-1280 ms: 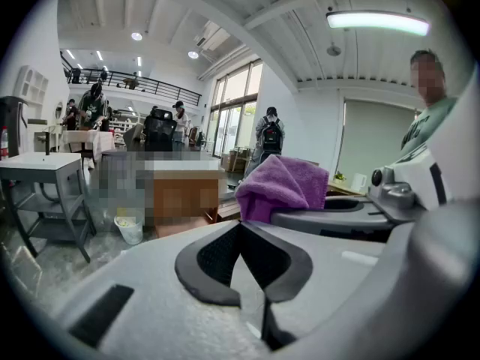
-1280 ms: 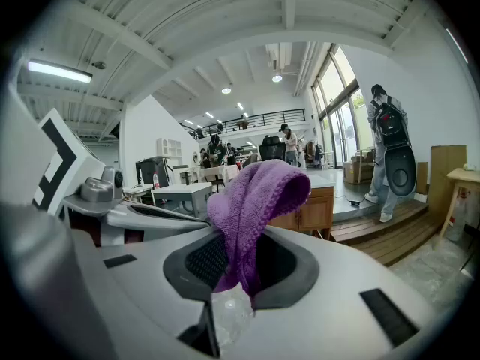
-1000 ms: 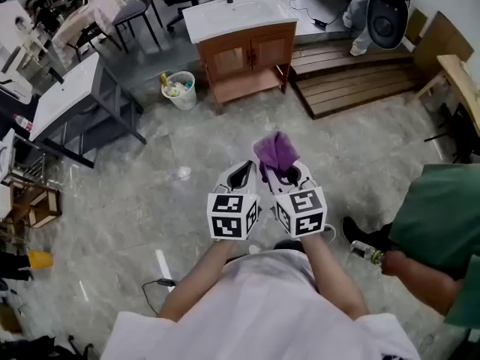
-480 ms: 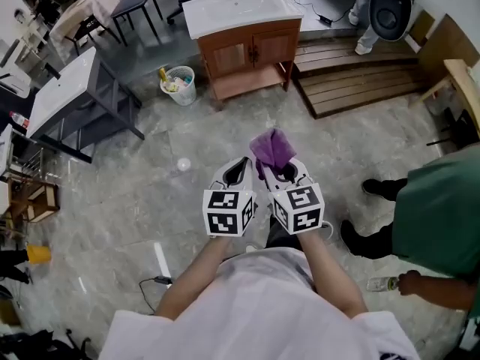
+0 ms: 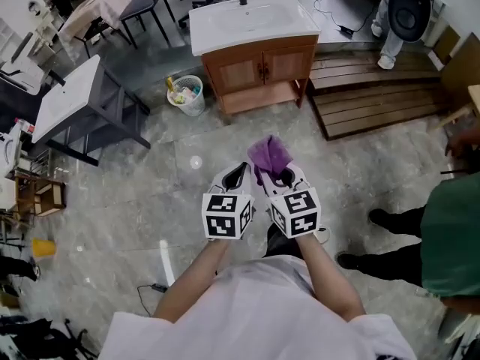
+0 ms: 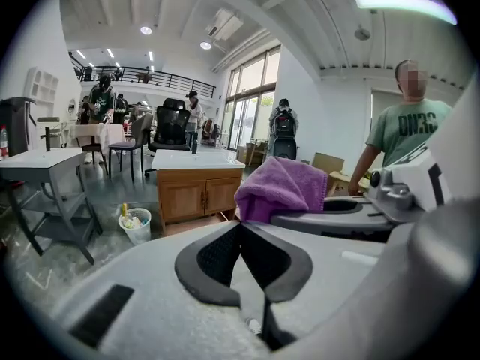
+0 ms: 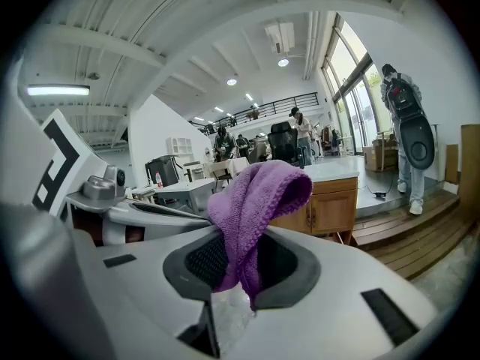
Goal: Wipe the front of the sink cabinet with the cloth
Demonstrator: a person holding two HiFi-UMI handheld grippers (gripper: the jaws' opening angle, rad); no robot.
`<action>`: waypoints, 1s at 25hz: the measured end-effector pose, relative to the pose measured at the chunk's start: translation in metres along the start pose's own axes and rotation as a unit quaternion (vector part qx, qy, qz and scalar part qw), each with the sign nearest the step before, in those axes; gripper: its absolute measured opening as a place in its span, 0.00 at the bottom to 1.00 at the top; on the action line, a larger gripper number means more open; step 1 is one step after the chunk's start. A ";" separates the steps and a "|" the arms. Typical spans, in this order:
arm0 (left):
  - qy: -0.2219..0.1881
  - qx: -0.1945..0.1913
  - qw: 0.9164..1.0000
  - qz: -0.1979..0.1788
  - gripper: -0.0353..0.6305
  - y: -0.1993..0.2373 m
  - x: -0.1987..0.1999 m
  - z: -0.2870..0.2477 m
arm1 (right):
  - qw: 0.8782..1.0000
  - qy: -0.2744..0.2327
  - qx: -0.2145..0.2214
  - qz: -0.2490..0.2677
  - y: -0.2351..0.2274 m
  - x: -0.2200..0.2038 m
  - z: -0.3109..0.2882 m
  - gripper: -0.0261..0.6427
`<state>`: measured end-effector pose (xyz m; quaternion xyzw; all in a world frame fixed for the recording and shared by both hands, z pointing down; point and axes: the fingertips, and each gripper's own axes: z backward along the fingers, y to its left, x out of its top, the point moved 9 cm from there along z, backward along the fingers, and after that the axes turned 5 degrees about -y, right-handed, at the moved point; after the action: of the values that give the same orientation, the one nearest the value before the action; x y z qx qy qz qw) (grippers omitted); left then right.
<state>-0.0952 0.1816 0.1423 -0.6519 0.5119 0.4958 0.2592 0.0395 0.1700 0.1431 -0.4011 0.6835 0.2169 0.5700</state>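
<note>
**Now: approach under way, wiping not yet begun**

1. Right tool (image 7: 240, 276): jaws closed on the purple cloth (image 7: 255, 201). The cloth is pinched at its lower fold, and the free end stands up and flops forward over the jaw tips.
2. Left tool (image 6: 244, 261): jaws fully together, with nothing between them. It is held just beside the right tool, at the same height.
3. Change over the last second: neither tool has altered its grip or pose. In the head view the sink cabinet (image 5: 259, 70) has slid lower in the frame and appears somewhat larger, so the operator is walking toward it. The person in green (image 5: 450, 231) has drifted to the right edge.
4. Surroundings: open floor (image 5: 150, 201) lies between the tools and the cabinet. A waste basket (image 5: 187, 96) stands at the cabinet's left and a wooden platform (image 5: 375, 100) at its right.
5. Assessment: the cabinet front is well apart from the cloth. The gap must be closed before the first stroke.
</note>
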 end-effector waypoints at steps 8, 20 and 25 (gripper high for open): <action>-0.003 0.033 0.999 0.010 0.06 0.007 0.041 -0.090 | 0.999 0.008 0.043 0.008 -0.085 0.031 -0.061 0.15; -0.013 0.104 0.994 0.036 0.06 0.064 0.079 -0.155 | 0.990 0.010 0.126 0.060 -0.128 0.072 -0.173 0.15; -0.029 0.124 0.990 0.066 0.06 0.121 0.082 -0.180 | 0.984 0.017 0.145 0.098 -0.119 0.077 -0.243 0.15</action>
<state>-0.1398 -0.0457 0.1552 -0.5650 0.6031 0.4635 0.3196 -0.0153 -0.1056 0.1505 -0.2484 0.7535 0.1633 0.5864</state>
